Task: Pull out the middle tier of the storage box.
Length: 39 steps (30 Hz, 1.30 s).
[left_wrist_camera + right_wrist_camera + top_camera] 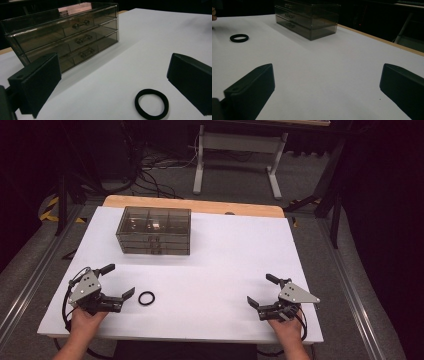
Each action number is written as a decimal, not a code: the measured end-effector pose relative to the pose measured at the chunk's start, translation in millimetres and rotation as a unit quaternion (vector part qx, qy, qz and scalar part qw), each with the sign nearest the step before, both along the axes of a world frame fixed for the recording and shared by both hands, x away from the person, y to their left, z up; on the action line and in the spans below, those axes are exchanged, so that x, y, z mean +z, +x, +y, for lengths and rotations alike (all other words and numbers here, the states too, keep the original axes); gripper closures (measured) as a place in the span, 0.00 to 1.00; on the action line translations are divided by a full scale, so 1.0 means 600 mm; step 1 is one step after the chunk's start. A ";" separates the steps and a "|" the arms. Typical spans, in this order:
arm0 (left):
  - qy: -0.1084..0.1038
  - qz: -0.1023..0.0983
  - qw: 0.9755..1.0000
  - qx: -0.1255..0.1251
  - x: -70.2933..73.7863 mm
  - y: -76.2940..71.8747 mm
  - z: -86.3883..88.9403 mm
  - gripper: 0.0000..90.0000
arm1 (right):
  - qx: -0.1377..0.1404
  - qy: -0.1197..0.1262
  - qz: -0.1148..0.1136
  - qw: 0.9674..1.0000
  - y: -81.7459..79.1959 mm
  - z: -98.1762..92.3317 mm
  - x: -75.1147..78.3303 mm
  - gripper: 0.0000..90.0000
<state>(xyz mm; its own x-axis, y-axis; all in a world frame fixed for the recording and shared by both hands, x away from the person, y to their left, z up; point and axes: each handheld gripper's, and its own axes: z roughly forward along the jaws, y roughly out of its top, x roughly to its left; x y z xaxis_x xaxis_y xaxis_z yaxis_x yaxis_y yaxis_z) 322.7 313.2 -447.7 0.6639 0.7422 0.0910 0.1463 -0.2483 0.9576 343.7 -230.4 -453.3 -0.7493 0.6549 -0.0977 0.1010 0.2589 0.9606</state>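
Black ring (146, 298) is seen flat on the white table top (225, 265), near the front edge, toward the front-left corner. In the left gripper view the ring (151, 103) lies just ahead of the jaws, off toward the right-hand jaw — not between pads, nothing touching it.

Left gripper (121, 282) is held just left of the ring, low over the table, jaws spread wide, nothing gripped. It is carried by the person's left hand (86, 319) coming in over the front edge.

Right gripper (260, 290) is held near the front-right corner, well apart from the ring, jaws likewise spread wide and empty — bare white surface is seen between them in the right gripper view. It is carried by the right hand (286, 327).

Smoked clear drawer box (154, 231) is set toward the back-left of the table, three drawers stacked, fronts facing the front edge, all seen shut. Handles are visible on each drawer front (81, 38). Box and ring are well apart.
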 end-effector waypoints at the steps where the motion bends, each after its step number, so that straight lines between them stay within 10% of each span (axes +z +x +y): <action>1: 0.000 0.000 1.000 0.000 0.000 0.000 0.000 0.00 | 0.000 0.000 0.000 1.000 0.000 0.000 0.000 0.00; 29: 0.008 0.004 1.000 -0.007 0.012 0.000 -0.005 0.00 | 0.008 -0.005 0.027 1.000 0.006 0.008 -0.007 0.01; 30: -0.023 0.029 0.999 -0.009 0.009 -0.004 -0.012 0.00 | 0.008 -0.006 0.028 1.000 0.007 0.008 -0.008 0.01; 31: 0.008 0.006 1.000 -0.009 0.013 -0.001 -0.007 0.00 | 0.009 -0.005 0.029 1.000 0.007 0.009 -0.008 0.01; 39: -0.001 0.014 1.000 -0.017 0.018 0.002 -0.008 0.00 | 0.012 -0.006 0.035 0.999 0.009 0.010 -0.009 0.00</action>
<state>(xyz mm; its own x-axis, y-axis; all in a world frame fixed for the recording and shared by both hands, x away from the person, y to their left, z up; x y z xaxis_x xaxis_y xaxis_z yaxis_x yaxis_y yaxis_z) 323.7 308.7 -437.0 0.6908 0.7196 0.0707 0.1649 -0.2520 0.9536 349.3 -224.6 -458.9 -0.7699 0.6360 -0.0525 0.1620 0.2744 0.9479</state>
